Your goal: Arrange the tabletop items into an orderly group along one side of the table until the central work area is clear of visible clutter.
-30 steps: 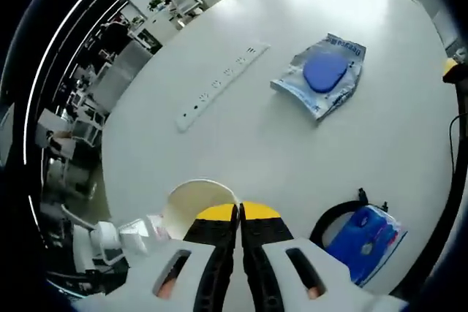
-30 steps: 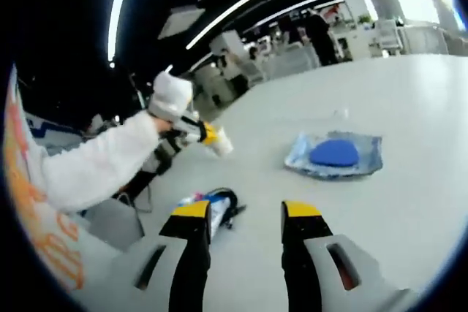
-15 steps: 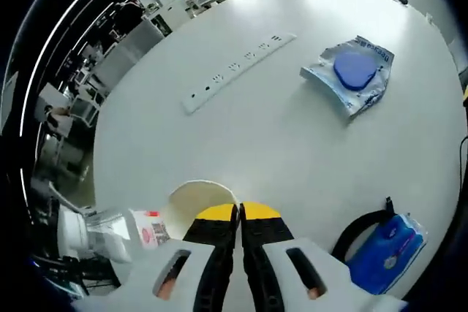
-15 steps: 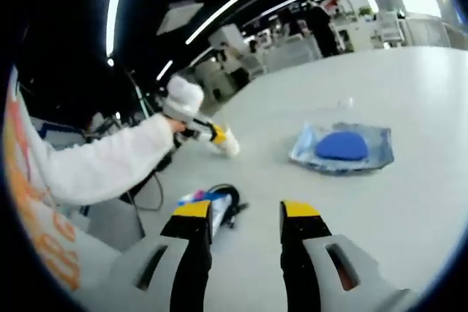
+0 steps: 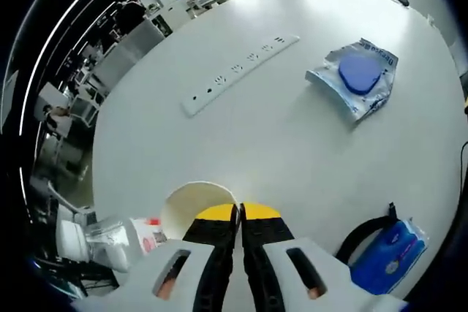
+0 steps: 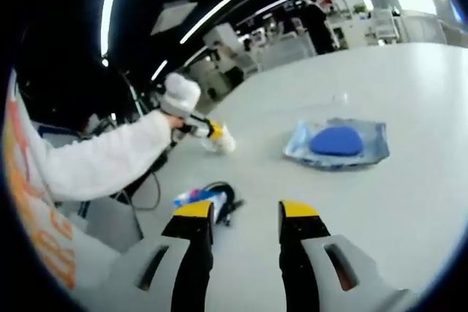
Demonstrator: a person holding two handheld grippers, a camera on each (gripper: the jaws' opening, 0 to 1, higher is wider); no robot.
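- paper cup (image 5: 191, 206): cream, held by its rim in the left gripper (image 5: 240, 213), whose yellow-tipped jaws are clenched together on it; carried low over the near left edge of the table (image 5: 241, 129).
- same cup (image 6: 223, 140) in the right gripper view: small, at the end of the left gripper (image 6: 207, 131), with the gloved hand (image 6: 179, 94) and white sleeve (image 6: 102, 162) behind it.
- right gripper (image 6: 245, 211): jaws spread apart, grasping nothing, hovering above the near table.
- blue pouch with black loop (image 5: 386, 242): near right, lying flat; also seen just beyond the right jaws (image 6: 205, 198).
- clear packet with blue pad (image 5: 358, 76): far right, well apart from the rest.
- power strip (image 5: 240, 74): white, long, lying diagonally across the far centre.
- plastic-wrapped item (image 5: 124, 235): near left edge, beside the cup; contents too blurred to tell.
- handling note (judgement): set the cup upright near the edge beside the wrapped item, lowering until the base rests flat before releasing; a rim grip on thin paper may tip or crush, so ease off gently.
- remaining (judgement): packet, pouch and strip not yet grouped.
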